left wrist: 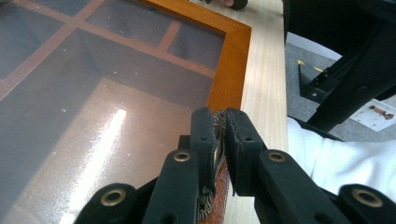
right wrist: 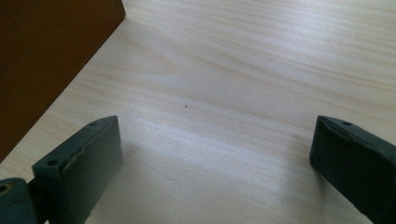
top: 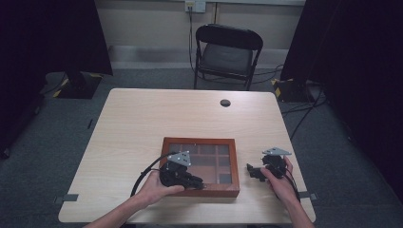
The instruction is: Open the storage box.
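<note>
A wooden box (top: 199, 166) with a glass lid divided into panes sits toward the near edge of the pale wood worktop (top: 142, 123); nothing can be made out in its compartments through the dark glass. At the box's near edge, the left gripper (left wrist: 219, 135) has its fingers pressed nearly together on a small ornate metal clasp (left wrist: 218, 126). Right of the box, the right gripper (right wrist: 215, 154) hovers over bare worktop, fingers spread wide, holding nothing. Beyond the box stands a black folding chair (top: 227, 52) on grey carpet.
</note>
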The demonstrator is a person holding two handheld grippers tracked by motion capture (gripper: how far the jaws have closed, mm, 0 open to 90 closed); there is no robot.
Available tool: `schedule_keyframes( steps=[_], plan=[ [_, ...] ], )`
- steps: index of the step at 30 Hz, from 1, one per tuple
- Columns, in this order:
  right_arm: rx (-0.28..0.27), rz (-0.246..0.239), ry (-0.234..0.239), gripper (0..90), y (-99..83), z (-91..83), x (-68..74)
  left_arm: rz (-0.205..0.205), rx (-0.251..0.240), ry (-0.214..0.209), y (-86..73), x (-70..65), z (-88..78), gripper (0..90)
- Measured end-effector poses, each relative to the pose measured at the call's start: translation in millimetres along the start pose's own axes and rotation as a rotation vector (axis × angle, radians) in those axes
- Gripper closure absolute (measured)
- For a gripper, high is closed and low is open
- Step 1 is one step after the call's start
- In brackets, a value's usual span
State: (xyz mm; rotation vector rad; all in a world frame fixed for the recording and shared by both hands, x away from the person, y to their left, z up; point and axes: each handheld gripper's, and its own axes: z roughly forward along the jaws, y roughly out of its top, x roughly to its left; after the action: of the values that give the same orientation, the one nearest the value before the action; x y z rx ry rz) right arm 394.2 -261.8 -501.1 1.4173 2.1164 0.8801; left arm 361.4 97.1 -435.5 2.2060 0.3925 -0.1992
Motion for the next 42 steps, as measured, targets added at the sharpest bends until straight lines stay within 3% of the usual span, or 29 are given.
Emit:
schedule_keyframes(
  steps=[6, 11, 17, 22, 42],
  plan=[
    [0.001, 0.001, -0.001, 1.7, 0.0, -0.1, 0.1, -0.022, -0.007, -0.002, 4.6, -0.5, -4.3, 82.0],
    [0.001, 0.000, 0.000, 1.7, 0.0, -0.1, 0.0, -0.022, 0.005, 0.002, 10.1, -1.3, -8.3, 81.9],
    [0.001, 0.000, 0.000, 1.7, 0.0, -0.1, 0.0, -0.026, -0.015, -0.004, 15.1, -1.5, -14.5, 81.7],
    [-0.001, 0.000, 0.001, 1.7, 0.0, 0.0, 0.0, -0.021, 0.011, 0.007, 20.7, -2.9, -16.9, 81.6],
    [0.001, 0.002, -0.001, 1.7, 0.0, -0.1, 0.1, -0.065, -0.002, 0.006, 33.1, -2.4, -26.0, 81.3]
  ],
)
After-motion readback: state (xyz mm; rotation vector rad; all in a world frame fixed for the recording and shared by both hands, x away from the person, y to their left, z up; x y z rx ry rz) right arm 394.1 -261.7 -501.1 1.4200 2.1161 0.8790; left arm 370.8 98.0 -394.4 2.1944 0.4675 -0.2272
